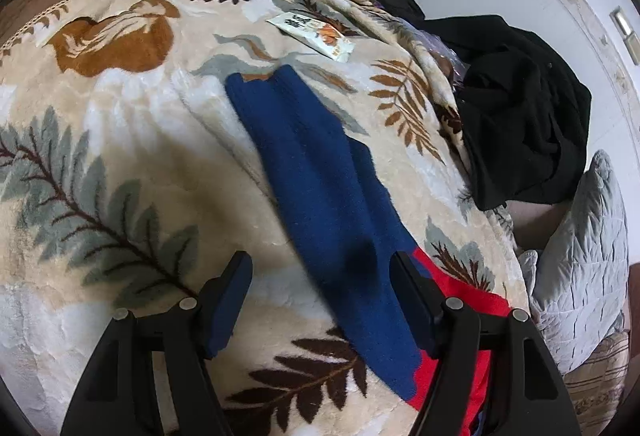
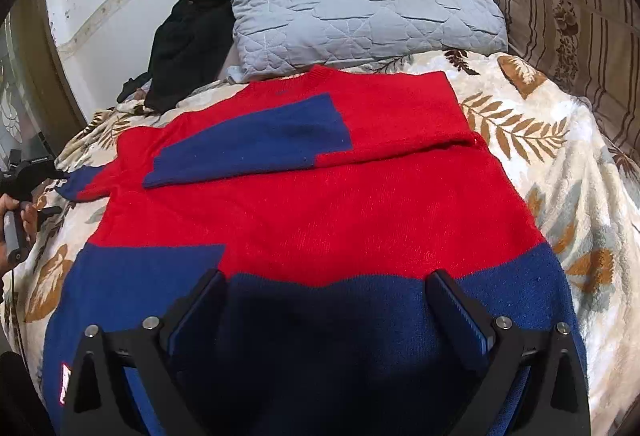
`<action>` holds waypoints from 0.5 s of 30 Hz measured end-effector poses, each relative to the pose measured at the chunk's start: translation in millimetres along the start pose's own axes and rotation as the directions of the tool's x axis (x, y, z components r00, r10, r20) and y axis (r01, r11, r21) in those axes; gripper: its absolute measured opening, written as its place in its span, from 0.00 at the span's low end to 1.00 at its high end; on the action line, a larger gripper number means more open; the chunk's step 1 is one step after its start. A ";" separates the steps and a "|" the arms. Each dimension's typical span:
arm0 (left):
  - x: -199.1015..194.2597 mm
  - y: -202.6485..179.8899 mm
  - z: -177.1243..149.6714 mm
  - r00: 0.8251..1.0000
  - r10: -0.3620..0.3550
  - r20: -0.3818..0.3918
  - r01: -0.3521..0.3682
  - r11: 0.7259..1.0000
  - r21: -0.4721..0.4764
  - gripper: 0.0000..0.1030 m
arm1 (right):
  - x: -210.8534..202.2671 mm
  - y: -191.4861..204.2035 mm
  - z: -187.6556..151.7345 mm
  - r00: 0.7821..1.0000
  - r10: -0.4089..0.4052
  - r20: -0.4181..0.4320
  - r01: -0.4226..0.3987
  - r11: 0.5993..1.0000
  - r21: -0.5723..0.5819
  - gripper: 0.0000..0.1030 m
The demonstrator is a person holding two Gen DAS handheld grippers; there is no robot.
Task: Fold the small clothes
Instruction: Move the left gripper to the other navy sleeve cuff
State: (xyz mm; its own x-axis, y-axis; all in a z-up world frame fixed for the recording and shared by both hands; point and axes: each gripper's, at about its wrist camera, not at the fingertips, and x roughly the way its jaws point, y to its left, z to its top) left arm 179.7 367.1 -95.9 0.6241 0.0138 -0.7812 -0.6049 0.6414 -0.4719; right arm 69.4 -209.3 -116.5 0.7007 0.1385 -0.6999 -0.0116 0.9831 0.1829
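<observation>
A red and blue sweater (image 2: 320, 204) lies flat on the leaf-patterned blanket (image 2: 560, 196). One sleeve (image 2: 256, 140) is folded across its chest, blue end to the left. My right gripper (image 2: 326, 276) hovers open over the blue hem, its pads not pressing on the cloth. In the left wrist view the other blue sleeve (image 1: 316, 176) stretches away across the blanket (image 1: 120, 156), with the red shoulder (image 1: 460, 296) at the lower right. My left gripper (image 1: 320, 264) stands open above this sleeve, which passes under the right finger. A hand holds the left gripper (image 2: 28, 176) at the far left.
A grey quilted pillow (image 2: 360, 0) and a heap of black clothes (image 2: 188, 36) lie at the head of the bed against the white wall. The black clothes (image 1: 520, 116) and a white printed packet (image 1: 312, 36) lie beyond the sleeve. Striped bedding (image 2: 568, 16) is at the right.
</observation>
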 end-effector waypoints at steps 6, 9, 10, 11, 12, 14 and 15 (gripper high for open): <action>1.5 15.3 16.5 1.000 0.004 0.020 -0.004 1.000 -0.030 0.70 | 2.9 0.0 -0.6 1.000 0.012 -0.008 -0.012 1.000 0.004 0.99; 4.9 15.4 23.9 1.000 0.000 0.029 0.001 1.000 -0.022 0.70 | 3.0 1.2 -1.4 1.000 0.007 -0.007 -0.007 1.000 -0.001 1.00; 6.0 14.4 26.6 1.000 -0.005 0.030 0.005 1.000 -0.024 0.70 | 3.0 0.7 -1.4 1.000 0.009 -0.007 -0.009 1.000 0.001 1.00; 6.8 13.9 28.2 1.000 -0.010 0.029 0.011 1.000 -0.027 0.70 | 3.3 0.4 -1.4 1.000 0.011 -0.007 -0.011 1.000 0.002 1.00; 8.6 13.8 30.6 0.999 -0.017 0.031 0.018 0.999 -0.034 0.70 | 3.7 0.5 -1.5 1.000 0.009 -0.009 -0.009 1.000 0.001 1.00; 15.1 16.3 33.7 1.000 -0.013 0.021 0.014 0.998 -0.058 0.69 | 4.6 2.0 -1.7 1.000 0.005 -0.011 -0.005 1.000 -0.003 1.00; 16.3 16.6 34.1 1.000 -0.008 0.022 0.009 0.998 -0.062 0.66 | 4.9 2.5 -1.8 1.000 0.004 -0.011 -0.004 1.000 -0.005 1.00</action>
State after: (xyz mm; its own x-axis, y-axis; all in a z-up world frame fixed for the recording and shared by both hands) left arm 196.7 404.2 -102.5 0.6397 0.0261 -0.7682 -0.6287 0.5926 -0.5035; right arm 71.5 -205.9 -120.7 0.6926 0.1433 -0.7069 -0.0175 0.9831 0.1821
